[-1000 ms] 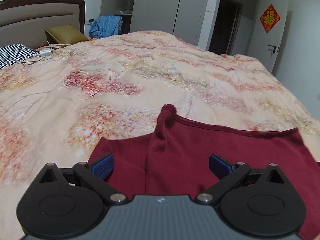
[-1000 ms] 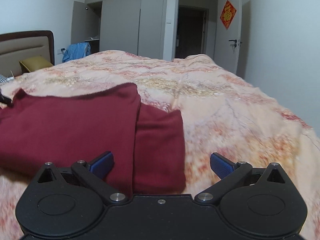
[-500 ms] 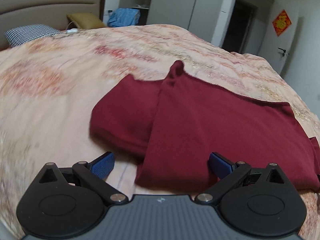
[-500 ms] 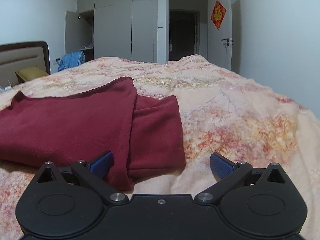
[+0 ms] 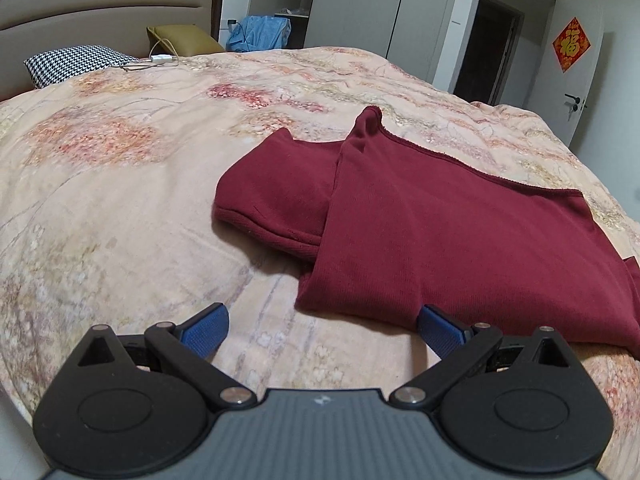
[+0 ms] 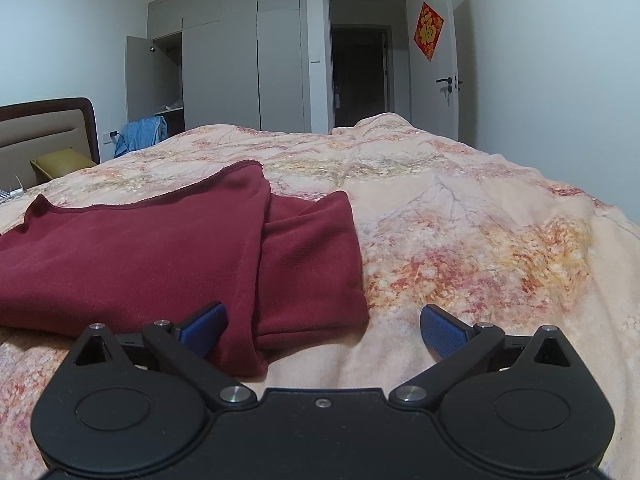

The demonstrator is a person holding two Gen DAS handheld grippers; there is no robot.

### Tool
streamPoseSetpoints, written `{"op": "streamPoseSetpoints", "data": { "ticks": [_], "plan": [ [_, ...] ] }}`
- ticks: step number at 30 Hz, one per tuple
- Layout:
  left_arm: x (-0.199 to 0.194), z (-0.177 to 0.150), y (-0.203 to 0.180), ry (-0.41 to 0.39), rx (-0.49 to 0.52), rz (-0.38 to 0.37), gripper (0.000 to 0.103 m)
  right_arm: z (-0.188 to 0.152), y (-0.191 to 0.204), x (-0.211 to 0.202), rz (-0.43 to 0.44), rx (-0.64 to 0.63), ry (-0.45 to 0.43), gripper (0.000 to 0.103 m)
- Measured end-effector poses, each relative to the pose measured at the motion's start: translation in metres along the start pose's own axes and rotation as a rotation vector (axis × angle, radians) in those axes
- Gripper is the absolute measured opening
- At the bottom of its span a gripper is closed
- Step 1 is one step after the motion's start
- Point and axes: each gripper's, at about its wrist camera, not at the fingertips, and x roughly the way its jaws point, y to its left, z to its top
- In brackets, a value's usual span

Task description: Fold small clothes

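A dark red garment (image 5: pixel 460 240) lies partly folded on a bed covered by a peach floral quilt (image 5: pixel 120 184). In the left wrist view, the garment sits to the right of centre: a broad folded panel on top, with a smaller flap poking out from under its left edge. Its near hem lies just beyond the left tool (image 5: pixel 322 326), whose two blue-padded fingers (image 5: pixel 204 328) are spread wide apart and hold nothing — the right finger's tip sits at the garment's near edge, though contact cannot be judged.

In the right wrist view, the same garment (image 6: pixel 140 256) fills the left half of the picture, with a second folded layer jutting out on its right side. The right tool (image 6: pixel 322 324) is also spread wide and empty; its left finger (image 6: pixel 204 326) overlaps the garment's near corner, and its right finger hovers over bare quilt (image 6: pixel 480 248).

At the far left of the bed are a padded headboard (image 5: pixel 100 16), a houndstooth pillow (image 5: pixel 76 64) and an olive cushion (image 5: pixel 180 38). Beyond the bed stand grey wardrobe doors (image 6: pixel 240 64), a dark doorway (image 6: pixel 360 76) and a white door bearing a red diamond decoration (image 6: pixel 429 31).
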Motion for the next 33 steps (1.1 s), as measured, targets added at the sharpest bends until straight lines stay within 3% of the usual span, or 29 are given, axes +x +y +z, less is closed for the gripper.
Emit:
{"op": "streamPoseSetpoints", "data": {
  "ticks": [10,16,18,22,33],
  "plan": [
    [-0.002,-0.007,0.001,0.019,0.008,0.003,0.103,-0.002,0.0,-0.003,-0.006,0.004,-0.009,0.103],
    [-0.012,-0.008,0.003,0.05,-0.064,-0.011,0.103,-0.003,0.001,-0.004,-0.012,-0.001,-0.018,0.103],
    [-0.018,-0.009,0.006,0.041,-0.118,-0.054,0.103,-0.004,0.002,-0.006,-0.017,-0.005,-0.021,0.103],
    [-0.026,-0.011,0.013,-0.018,-0.218,-0.245,0.103,-0.003,0.005,-0.004,-0.026,-0.016,-0.014,0.103],
    [0.006,-0.003,0.004,-0.001,-0.278,-0.323,0.103,0.0,0.006,0.0,-0.038,-0.033,0.002,0.103]
  ]
}}
